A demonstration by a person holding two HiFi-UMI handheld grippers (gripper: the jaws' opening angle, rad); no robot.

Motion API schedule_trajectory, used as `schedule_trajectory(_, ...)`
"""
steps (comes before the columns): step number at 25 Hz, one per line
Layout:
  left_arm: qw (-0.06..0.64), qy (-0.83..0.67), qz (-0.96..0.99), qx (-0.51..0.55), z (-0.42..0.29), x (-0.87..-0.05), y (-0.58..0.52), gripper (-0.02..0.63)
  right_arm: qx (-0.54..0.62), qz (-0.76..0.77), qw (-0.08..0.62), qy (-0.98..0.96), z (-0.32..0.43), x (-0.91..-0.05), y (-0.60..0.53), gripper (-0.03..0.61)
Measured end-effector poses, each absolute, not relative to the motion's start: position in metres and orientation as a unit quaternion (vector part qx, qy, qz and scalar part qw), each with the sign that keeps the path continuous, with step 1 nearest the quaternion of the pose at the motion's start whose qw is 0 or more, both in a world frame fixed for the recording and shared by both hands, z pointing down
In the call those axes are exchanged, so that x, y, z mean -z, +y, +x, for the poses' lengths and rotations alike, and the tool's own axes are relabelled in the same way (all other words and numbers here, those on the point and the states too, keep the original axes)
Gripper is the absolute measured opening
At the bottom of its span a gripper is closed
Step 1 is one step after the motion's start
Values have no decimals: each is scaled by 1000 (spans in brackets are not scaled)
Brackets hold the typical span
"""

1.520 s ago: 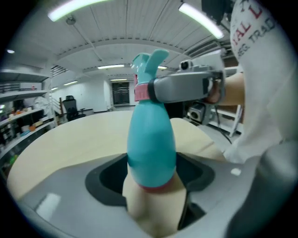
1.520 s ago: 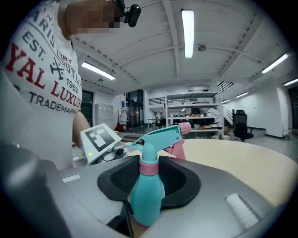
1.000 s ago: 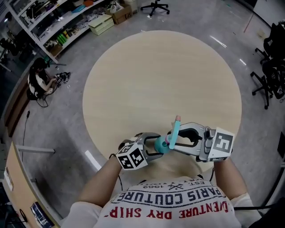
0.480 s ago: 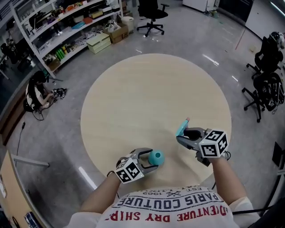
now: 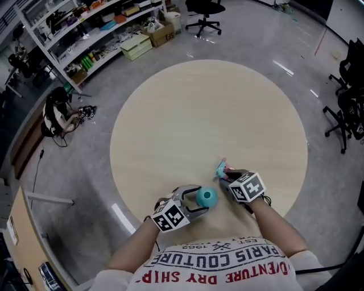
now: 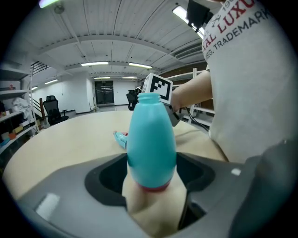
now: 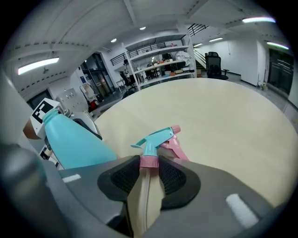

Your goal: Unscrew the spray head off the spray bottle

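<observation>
The teal spray bottle [image 5: 206,198] has a bare open neck and stands in my left gripper [image 5: 196,201], near the round table's front edge. In the left gripper view both jaws press its lower body [image 6: 151,139] above a red band. My right gripper [image 5: 227,173] is shut on the removed spray head [image 5: 221,169], just right of the bottle and low over the tabletop. The right gripper view shows the pads clamping the pink collar of the head [image 7: 150,161], with the teal nozzle and pink trigger pointing away. A pale dip tube runs back between the jaws.
The round beige table [image 5: 205,108] stretches away beyond both grippers. Loaded shelves [image 5: 85,34] and a seated person [image 5: 57,111] are at the far left on the floor. Office chairs stand at the back [image 5: 205,8] and at the right [image 5: 347,102].
The right gripper carried the spray head away from the bottle's top, out to the right and then down close to the tabletop. The left gripper and bottle stayed almost in place.
</observation>
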State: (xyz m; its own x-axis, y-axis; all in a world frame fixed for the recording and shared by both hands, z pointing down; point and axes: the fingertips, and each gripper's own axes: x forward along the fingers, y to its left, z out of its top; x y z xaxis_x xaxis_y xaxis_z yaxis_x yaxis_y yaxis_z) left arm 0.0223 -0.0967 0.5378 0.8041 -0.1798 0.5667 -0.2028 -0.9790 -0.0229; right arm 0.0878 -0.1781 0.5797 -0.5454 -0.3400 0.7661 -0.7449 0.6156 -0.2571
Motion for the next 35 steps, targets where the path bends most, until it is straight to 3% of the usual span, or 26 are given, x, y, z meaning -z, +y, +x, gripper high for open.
schedule_trajectory(5,11,-103,948,-301,23,-538,-99,327,-275,333,329,-840,87,-578,-178,135)
schedule_trajectory(7,13,-108,949,-296,24,-535,-99,327,-260,343,309,-848,87,-571,-179,221)
schedule_trajectory(9,24,-125,952,-277,25,-529,-102,369,-244,360,285,-854,90,-559,-179,262)
schedule_trajectory(12,46,-152,955,-252,19,-520,-105,394,-222,387,252,-859,102,-533,-169,256)
schedule_trajectory(14,83,-174,957,-216,5,-508,-100,393,-212,402,212,-865,111,-507,-151,151)
schedule_trajectory(16,138,-199,956,-164,-16,-489,-89,329,-208,405,159,-876,116,-476,-122,2)
schedule_trajectory(17,158,-209,954,-143,-25,-479,-81,230,-211,397,135,-883,116,-463,-104,2)
schedule_trajectory(18,171,-216,953,-127,-32,-470,-72,77,-220,384,115,-889,115,-453,-85,2)
schedule_trajectory(19,181,-216,953,-115,-33,-462,-61,2,-231,370,96,-895,112,-445,-66,2)
schedule_trajectory(23,217,-199,952,-81,-13,-426,-12,2,-242,322,74,-912,90,-423,0,2)
schedule_trajectory(27,196,-201,954,-103,9,-407,50,2,-217,290,84,-928,75,-408,60,2)
schedule_trajectory(35,210,-271,935,-92,38,-412,204,2,-182,258,86,-945,100,-403,220,2)
